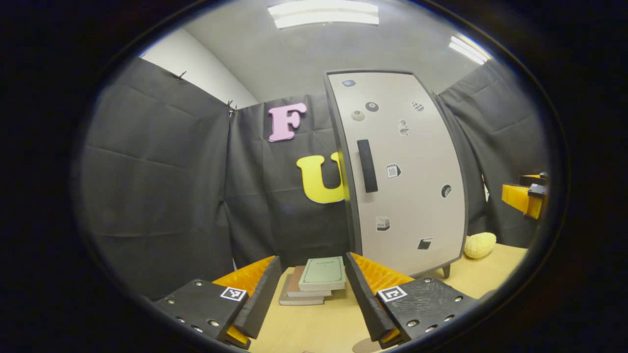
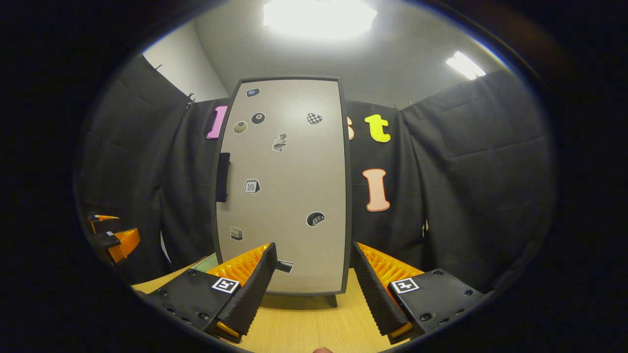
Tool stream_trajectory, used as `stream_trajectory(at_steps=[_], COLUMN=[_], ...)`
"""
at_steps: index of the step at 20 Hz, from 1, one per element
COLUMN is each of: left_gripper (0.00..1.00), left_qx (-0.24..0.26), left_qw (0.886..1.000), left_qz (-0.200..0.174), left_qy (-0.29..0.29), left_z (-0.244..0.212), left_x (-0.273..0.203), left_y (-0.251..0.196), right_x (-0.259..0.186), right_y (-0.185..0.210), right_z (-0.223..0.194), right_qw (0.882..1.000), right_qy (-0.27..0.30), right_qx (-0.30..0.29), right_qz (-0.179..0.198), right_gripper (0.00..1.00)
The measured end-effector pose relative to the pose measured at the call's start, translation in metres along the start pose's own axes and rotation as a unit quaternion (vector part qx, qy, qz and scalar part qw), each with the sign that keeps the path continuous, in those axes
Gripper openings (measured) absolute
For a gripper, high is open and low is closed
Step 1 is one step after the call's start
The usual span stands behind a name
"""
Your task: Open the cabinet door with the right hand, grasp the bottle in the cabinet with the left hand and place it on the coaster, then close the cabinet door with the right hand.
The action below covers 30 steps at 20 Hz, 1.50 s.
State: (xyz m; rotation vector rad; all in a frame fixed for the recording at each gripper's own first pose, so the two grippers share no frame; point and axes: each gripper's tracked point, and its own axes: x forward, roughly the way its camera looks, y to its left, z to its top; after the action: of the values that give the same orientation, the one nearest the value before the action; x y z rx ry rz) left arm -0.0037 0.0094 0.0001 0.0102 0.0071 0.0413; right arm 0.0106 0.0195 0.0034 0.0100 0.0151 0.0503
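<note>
Black cloth walls enclose a pale wooden table on which a tall cabinet stands with its door flush against the frame. Nothing of the task looks begun: the opening step is still ahead. The right gripper hovers in front of the cabinet with its fingers spread wide and nothing between them. The next move calls for carrying it up and to the left toward the dark vertical handle on the door's left edge, closing on it, and swinging the door outward. The left gripper waits off to the side, also spread wide and empty, facing a small stack of books. With the door shut, the cabinet's contents are hidden, so the bottle is presumably inside. A yellow lumpy object lies beside the cabinet's foot.
</note>
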Motion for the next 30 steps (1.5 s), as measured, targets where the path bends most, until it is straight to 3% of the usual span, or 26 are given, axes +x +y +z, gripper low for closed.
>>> stream_trajectory(at_steps=[8, 13, 20, 30], left_gripper=[0.81, 0.82, 0.82, 0.81], left_qx=[0.007, 0.023, 0.041, 0.039], left_qw=[1.0, 0.997, 0.989, 0.975], left_qz=[0.031, 0.073, 0.141, 0.214], left_qy=[-0.001, 0.003, 0.014, 0.045], left_z=[0.002, -0.005, -0.018, -0.048], left_x=[-0.008, -0.031, -0.066, -0.107], left_y=[0.038, 0.084, 0.149, 0.225], right_x=[0.04, 0.082, 0.126, 0.187], right_y=[0.042, 0.095, 0.17, 0.224], right_z=[0.038, 0.073, 0.091, 0.077], right_qw=[0.999, 0.995, 0.989, 0.99], right_qy=[-0.01, -0.014, -0.012, 0.028], right_qx=[0.027, 0.045, 0.037, -0.036], right_qz=[0.042, 0.091, 0.145, 0.133], right_gripper=[0.94, 0.96, 0.94, 0.96])
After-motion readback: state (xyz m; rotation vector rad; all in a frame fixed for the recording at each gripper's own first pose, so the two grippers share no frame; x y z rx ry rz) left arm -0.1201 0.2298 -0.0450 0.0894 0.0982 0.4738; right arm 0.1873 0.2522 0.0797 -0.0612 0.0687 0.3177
